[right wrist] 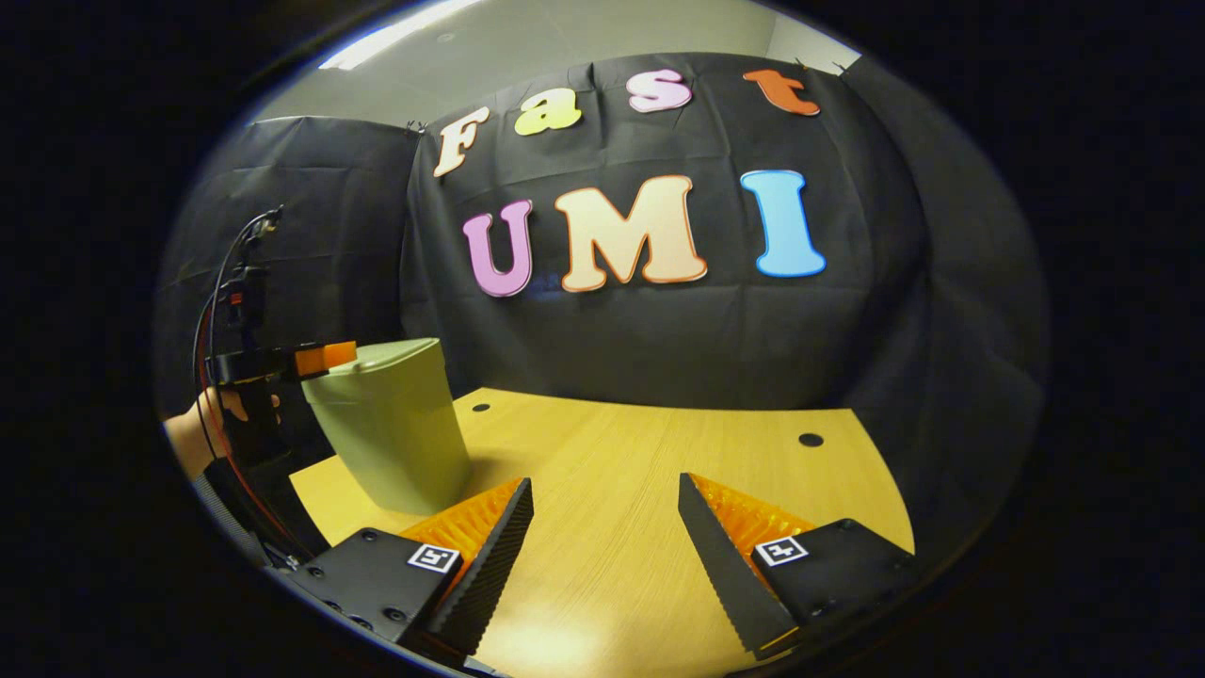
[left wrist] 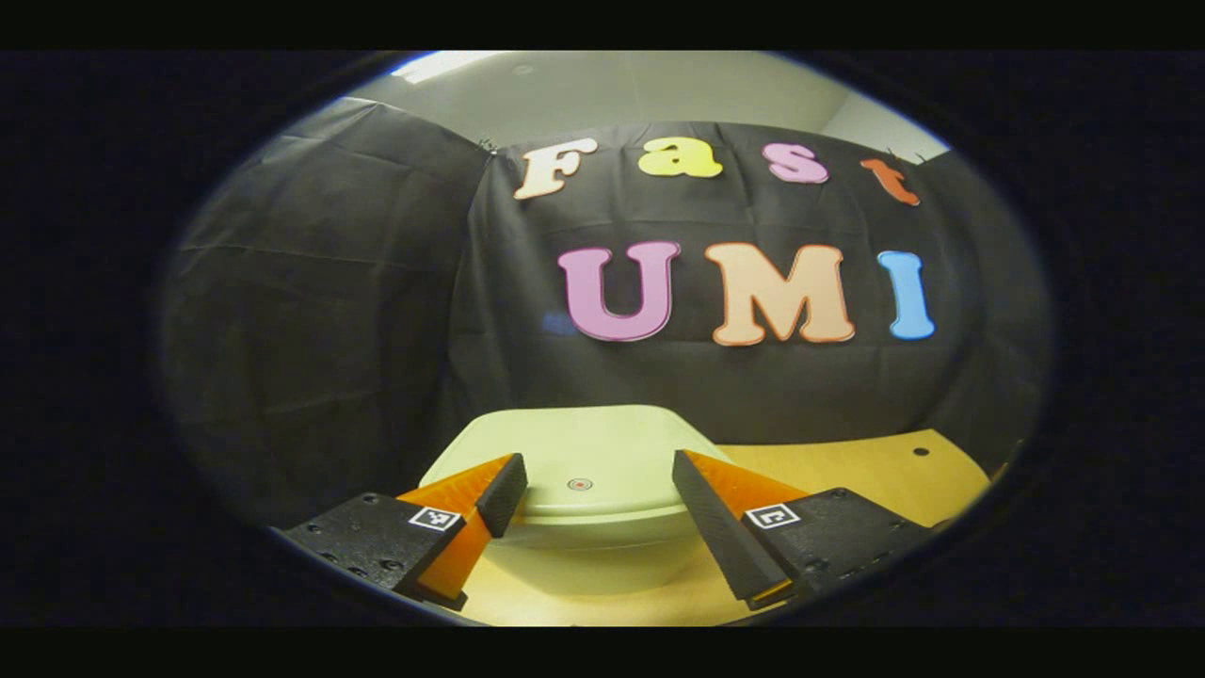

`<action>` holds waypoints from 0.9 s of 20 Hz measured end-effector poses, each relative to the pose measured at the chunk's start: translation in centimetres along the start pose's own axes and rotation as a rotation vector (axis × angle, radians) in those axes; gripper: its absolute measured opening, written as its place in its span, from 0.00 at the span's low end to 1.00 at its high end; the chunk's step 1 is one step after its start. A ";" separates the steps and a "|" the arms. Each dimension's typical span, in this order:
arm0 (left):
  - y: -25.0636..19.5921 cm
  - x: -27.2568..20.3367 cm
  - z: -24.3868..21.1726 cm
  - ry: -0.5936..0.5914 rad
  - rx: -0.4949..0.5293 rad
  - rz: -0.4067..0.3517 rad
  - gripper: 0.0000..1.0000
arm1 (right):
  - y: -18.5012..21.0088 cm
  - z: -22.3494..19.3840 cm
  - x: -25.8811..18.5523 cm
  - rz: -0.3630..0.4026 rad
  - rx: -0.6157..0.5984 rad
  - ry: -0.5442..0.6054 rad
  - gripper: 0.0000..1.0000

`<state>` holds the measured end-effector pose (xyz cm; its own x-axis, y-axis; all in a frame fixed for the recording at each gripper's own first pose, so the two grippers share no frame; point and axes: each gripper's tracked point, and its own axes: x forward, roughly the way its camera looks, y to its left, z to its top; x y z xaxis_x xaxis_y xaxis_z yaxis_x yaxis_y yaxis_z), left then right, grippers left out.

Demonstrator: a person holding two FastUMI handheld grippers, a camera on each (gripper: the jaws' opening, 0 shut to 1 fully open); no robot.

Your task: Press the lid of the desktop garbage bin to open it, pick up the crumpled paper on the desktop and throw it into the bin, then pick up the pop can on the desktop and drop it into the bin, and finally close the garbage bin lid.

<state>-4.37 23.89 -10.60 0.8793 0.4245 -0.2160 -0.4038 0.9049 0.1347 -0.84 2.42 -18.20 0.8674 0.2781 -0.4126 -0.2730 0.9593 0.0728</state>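
The pale green garbage bin (left wrist: pixel 588 490) stands on the wooden table straight ahead of my left gripper (left wrist: pixel 598 471). Its lid (left wrist: pixel 574 443) lies flat and shut, with a small round mark at its front middle. My left gripper is open, its fingers spread to either side of the lid's front edge and just above it, touching nothing. In the right gripper view the bin (right wrist: pixel 391 424) stands at the left of the table. The left gripper (right wrist: pixel 315 360) hovers at its top edge, held by a hand (right wrist: pixel 212 419). My right gripper (right wrist: pixel 607 499) is open over bare tabletop.
The wooden table (right wrist: pixel 659 471) has small round holes (right wrist: pixel 811 440) near its back edge. Black cloth walls close the booth behind and on both sides. A cable runs up from the left gripper.
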 end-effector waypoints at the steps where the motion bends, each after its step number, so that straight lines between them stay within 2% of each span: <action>1: -0.7 -0.4 1.4 -0.041 -0.009 -0.033 0.94 | -0.1 1.3 -0.3 -0.026 0.002 -0.030 0.98; 3: -2.0 -0.8 3.7 -0.112 0.015 -0.101 0.94 | 0.4 3.8 -1.4 -0.070 0.024 -0.088 0.94; 4: -2.6 -1.2 4.7 -0.136 0.042 -0.129 0.93 | 0.9 5.1 -2.2 -0.086 0.036 -0.120 0.97; 8: -5.5 -4.1 7.7 -0.225 0.087 -0.262 0.93 | 2.5 9.3 -4.7 -0.156 0.044 -0.244 0.97; 11: -7.6 -6.7 9.4 -0.281 0.037 -0.327 0.94 | 3.9 11.2 -6.4 -0.187 0.074 -0.293 0.94; 15: -10.8 -9.1 9.9 -0.286 -0.034 -0.412 0.94 | 5.0 12.4 -8.0 -0.210 0.068 -0.337 0.97; 18: -12.0 -9.9 9.8 -0.269 -0.054 -0.446 0.94 | 5.5 13.1 -9.0 -0.218 0.055 -0.361 0.94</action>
<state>-5.75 8.56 -0.65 0.9997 -0.0192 0.0155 0.0186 0.9992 0.0349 -4.70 5.85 -2.14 0.9950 0.0589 -0.0802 -0.0531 0.9960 0.0717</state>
